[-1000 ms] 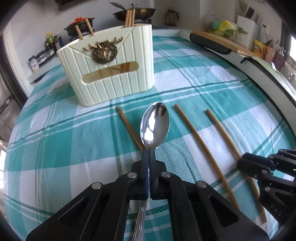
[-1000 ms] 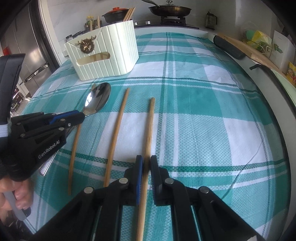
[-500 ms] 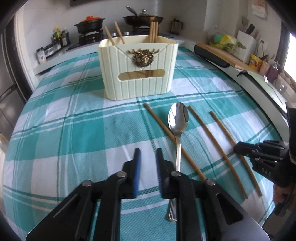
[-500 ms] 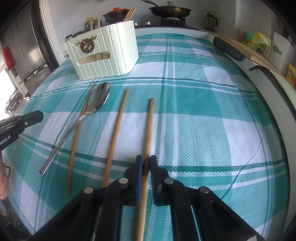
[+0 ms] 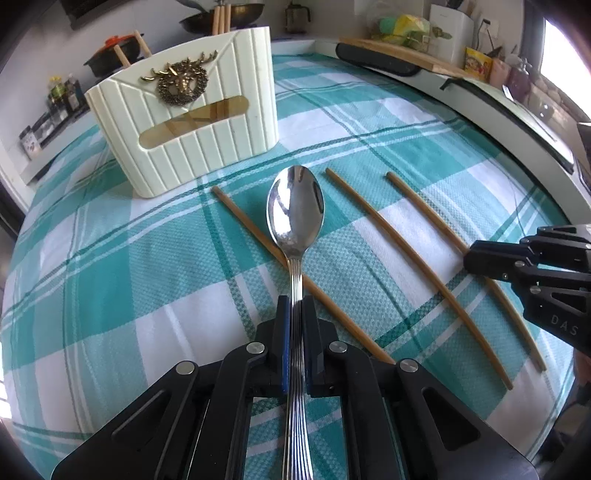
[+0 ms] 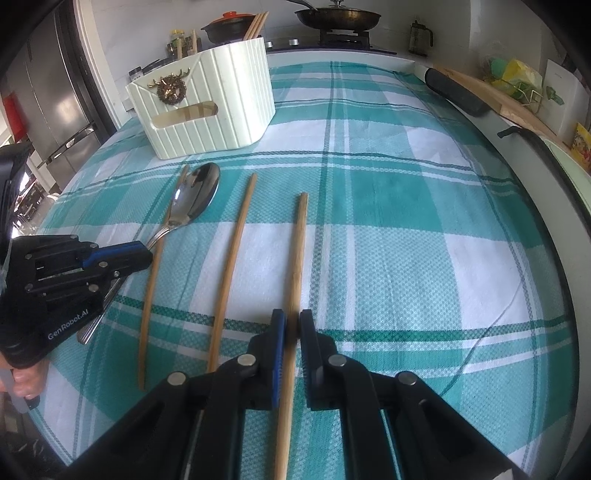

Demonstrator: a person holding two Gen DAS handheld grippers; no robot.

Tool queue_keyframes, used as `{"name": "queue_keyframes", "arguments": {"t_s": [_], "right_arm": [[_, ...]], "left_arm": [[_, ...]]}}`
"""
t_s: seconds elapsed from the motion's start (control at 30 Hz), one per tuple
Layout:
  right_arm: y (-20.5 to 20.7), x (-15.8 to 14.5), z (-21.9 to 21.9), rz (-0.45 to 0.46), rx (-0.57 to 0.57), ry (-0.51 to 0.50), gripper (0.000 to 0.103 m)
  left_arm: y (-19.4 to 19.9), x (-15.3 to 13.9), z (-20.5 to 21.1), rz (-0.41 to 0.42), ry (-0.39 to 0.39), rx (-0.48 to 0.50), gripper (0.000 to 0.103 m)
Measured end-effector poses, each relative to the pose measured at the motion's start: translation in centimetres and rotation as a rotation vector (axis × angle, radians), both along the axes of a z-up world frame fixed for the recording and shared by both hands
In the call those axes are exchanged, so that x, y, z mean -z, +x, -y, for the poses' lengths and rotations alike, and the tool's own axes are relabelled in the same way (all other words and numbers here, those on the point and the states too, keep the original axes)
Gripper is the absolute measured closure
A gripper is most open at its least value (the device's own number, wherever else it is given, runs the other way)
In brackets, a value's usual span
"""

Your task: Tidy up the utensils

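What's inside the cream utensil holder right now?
Wooden chopsticks poke out of the utensil holder's top, and more wood shows through its front slot. The rest of the inside is hidden by its walls.

Steel spoon [image 5: 295, 214] and three wooden chopsticks [image 6: 232, 262] lie before cream holder [image 5: 184, 110].

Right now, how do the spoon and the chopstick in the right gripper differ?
The spoon is shiny metal with a broad bowl; the chopstick is a plain, thin wooden stick. The left gripper holds the spoon; the right gripper holds the chopstick. Both point toward the cream holder.
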State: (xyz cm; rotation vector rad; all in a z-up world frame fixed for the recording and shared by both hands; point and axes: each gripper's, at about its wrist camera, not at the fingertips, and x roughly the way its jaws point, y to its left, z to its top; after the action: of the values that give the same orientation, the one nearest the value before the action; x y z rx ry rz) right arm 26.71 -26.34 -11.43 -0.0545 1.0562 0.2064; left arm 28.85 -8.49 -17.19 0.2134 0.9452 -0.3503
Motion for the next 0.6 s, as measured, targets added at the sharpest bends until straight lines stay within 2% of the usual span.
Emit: {"name": "queue_keyframes", "arguments": {"t_s": [0.23, 0.4, 0.47, 0.53, 0.6], "right_arm": [[-0.2, -0.2, 0.6, -0.012, -0.005, 0.010, 0.095], [-0.6, -0.2, 0.6, -0.019, -0.027, -0.003, 0.091], [-0.8, -0.3, 0.2, -0.022, -0.043, -0.019, 0.085], [-0.9, -0.4, -0.1, -0.030, -0.057, -0.024, 0.072], [-1.1, -0.5, -0.4, -0.036, -0.070, -0.044, 0.072]], "left_arm": [[-3.8, -2.3, -5.5, 0.057, -0.065, -0.125, 0.100], [-4.8, -1.0, -8.5, 0.038, -0.038, -0.201, 0.099], [-4.6, -0.1, -8.8, 0.013, -0.018, -0.209, 0.098], [-4.7, 0.0, -9.0, 0.010, -0.026, -0.205, 0.091], [-4.6, -0.3, -9.1, 0.017, -0.028, -0.189, 0.059]]}}
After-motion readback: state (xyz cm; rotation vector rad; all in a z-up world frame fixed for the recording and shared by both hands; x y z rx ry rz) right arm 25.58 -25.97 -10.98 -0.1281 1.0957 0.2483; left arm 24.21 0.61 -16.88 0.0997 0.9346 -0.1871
